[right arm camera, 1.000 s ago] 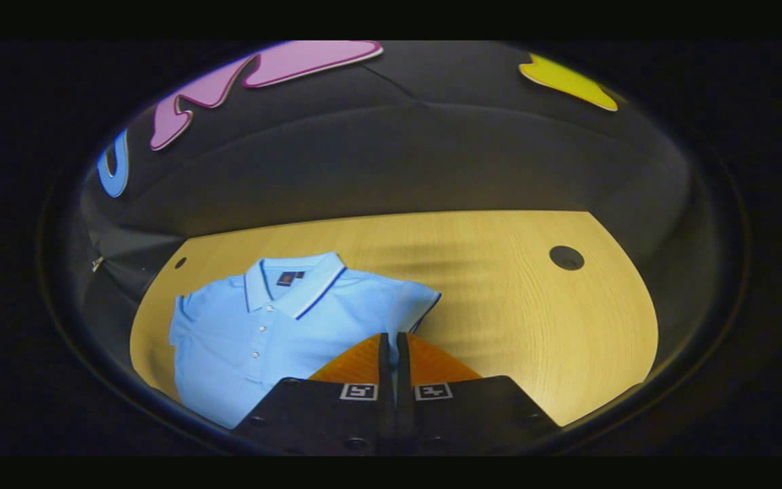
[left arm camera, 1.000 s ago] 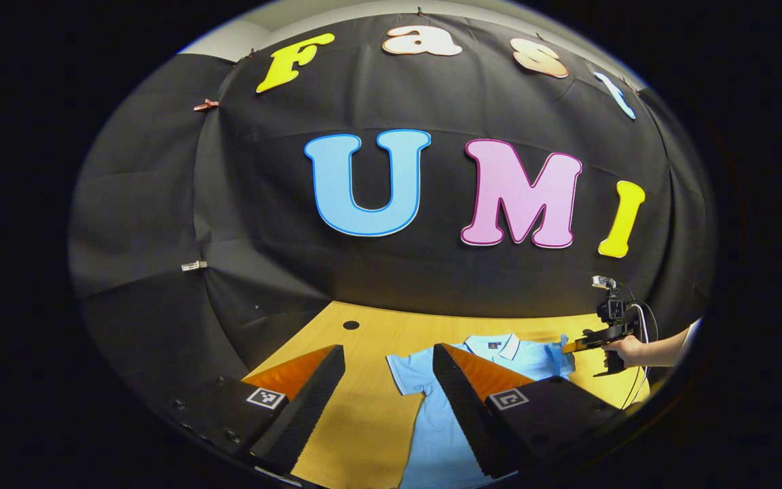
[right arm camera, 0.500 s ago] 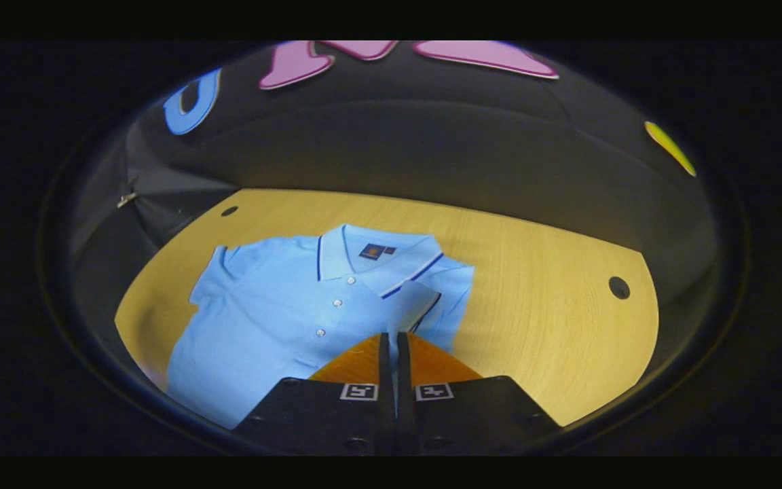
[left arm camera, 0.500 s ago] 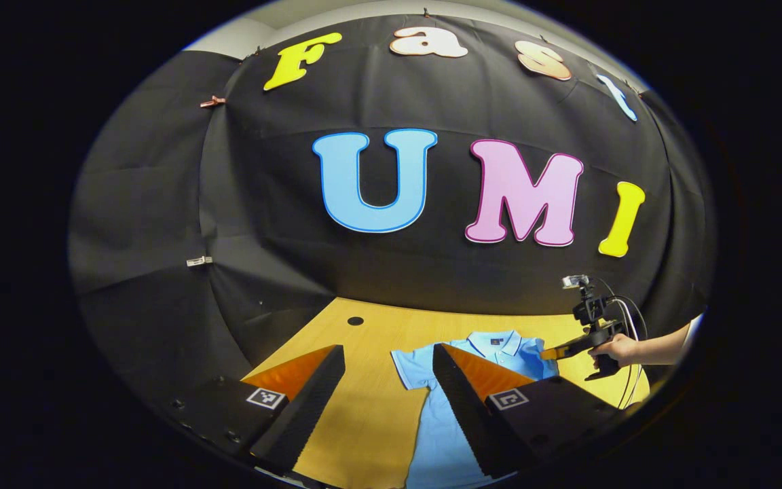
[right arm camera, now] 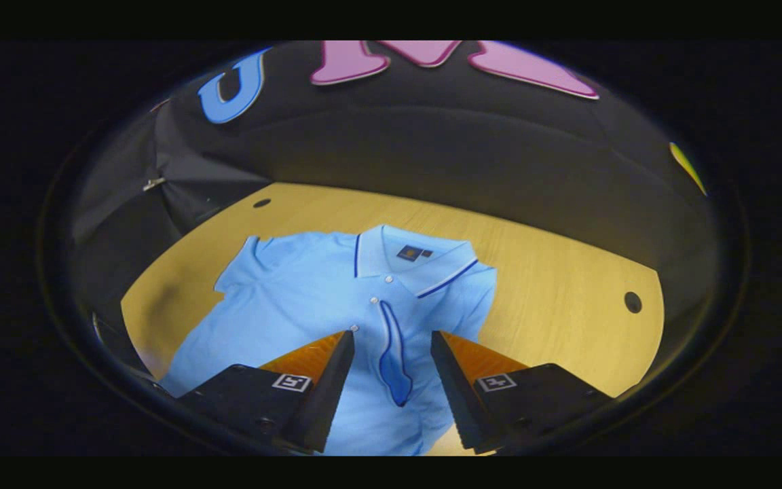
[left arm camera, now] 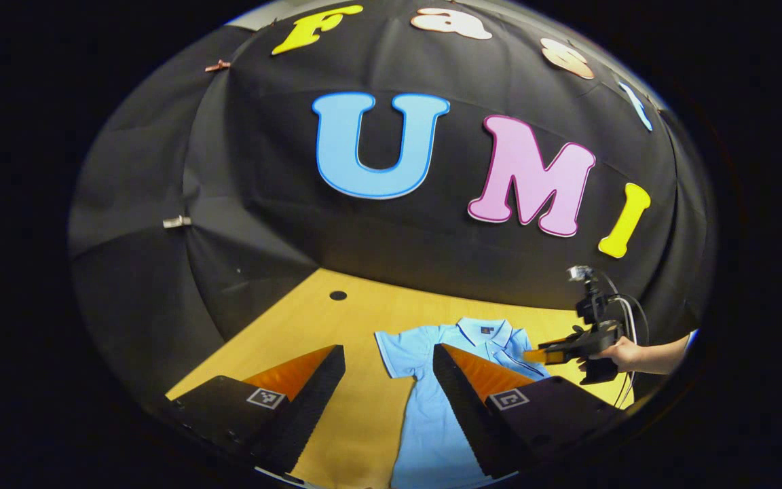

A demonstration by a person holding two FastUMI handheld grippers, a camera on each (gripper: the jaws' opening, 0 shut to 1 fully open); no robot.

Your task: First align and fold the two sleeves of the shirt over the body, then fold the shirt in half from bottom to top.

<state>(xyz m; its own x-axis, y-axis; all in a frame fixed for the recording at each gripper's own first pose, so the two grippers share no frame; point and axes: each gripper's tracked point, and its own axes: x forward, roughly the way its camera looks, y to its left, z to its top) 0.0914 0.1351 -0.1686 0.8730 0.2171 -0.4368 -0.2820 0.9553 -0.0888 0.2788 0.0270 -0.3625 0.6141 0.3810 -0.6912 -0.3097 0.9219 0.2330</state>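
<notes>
A light blue polo shirt lies flat on the wooden table, collar toward the far wall. Its right sleeve is folded onto the chest, its cuff edge standing up as a narrow loop between the fingers of my right gripper, which is open just above it. The other sleeve still spreads out at the left. In the left gripper view my left gripper hangs open above the table beside the shirt. Farther off there, a hand holds the right gripper over the shirt.
Two round cable holes sit in the table near its far corners. The black cloth wall closes in the back and left. Bare wood stretches left of the shirt.
The right gripper carried the sleeve inward over the chest, then opened and let it go. The left gripper tilted down slightly and stayed open.
</notes>
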